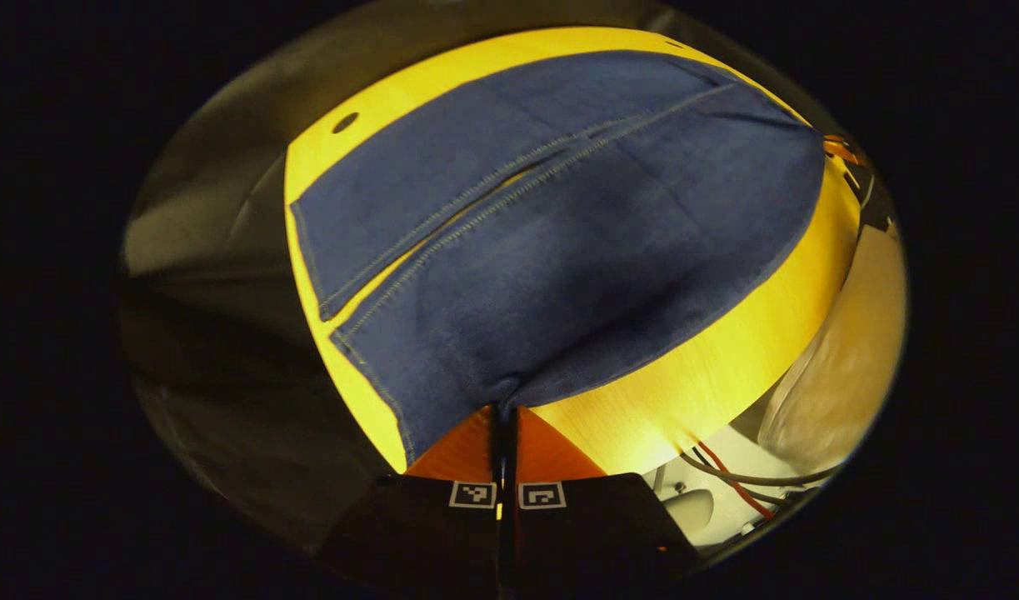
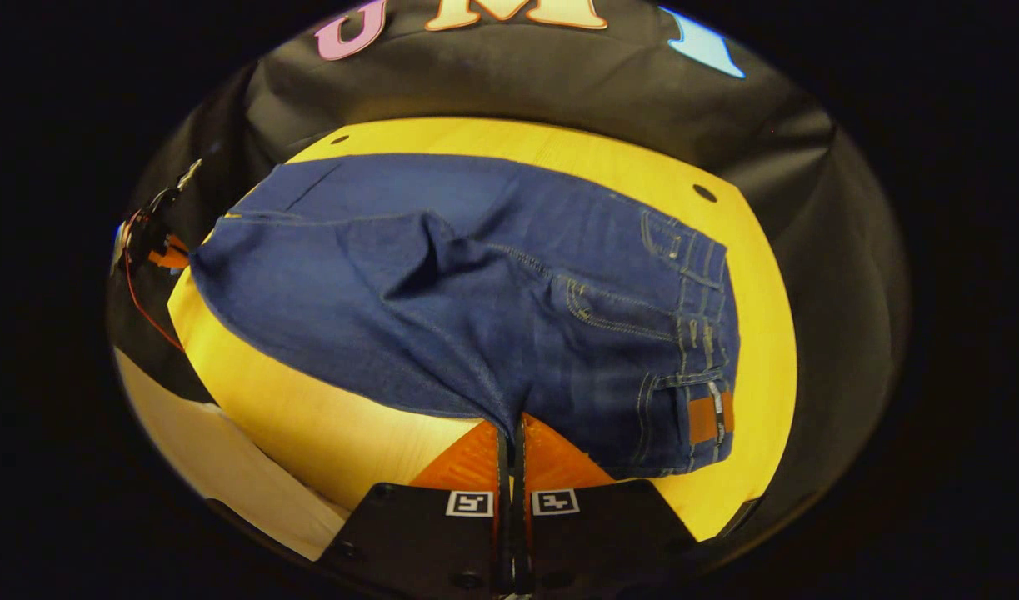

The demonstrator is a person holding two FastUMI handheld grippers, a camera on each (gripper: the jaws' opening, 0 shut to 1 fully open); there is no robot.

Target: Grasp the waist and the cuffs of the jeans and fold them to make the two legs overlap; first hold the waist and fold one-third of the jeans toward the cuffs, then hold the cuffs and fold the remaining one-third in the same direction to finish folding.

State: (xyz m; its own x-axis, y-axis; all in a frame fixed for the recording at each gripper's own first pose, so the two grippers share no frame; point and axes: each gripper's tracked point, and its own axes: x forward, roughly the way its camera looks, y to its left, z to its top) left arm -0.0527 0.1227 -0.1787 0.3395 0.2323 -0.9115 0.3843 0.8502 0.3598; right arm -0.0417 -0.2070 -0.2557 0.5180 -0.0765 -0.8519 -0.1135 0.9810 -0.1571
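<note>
Dark blue jeans lie flat on the yellow table, both legs side by side, cuffs to the left in the left gripper view. My left gripper is shut on the near edge of the closer leg, close to its cuff; the cloth puckers there. In the right gripper view the jeans show their waist with belt loops and a brown patch at the right. My right gripper is shut on the near edge by the waist. The left gripper shows far off at the left.
The table's near edge runs just before both grippers. Small dark holes mark the tabletop's far corners. Cables hang below the table at the right of the left gripper view. Black cloth wall stands behind.
</note>
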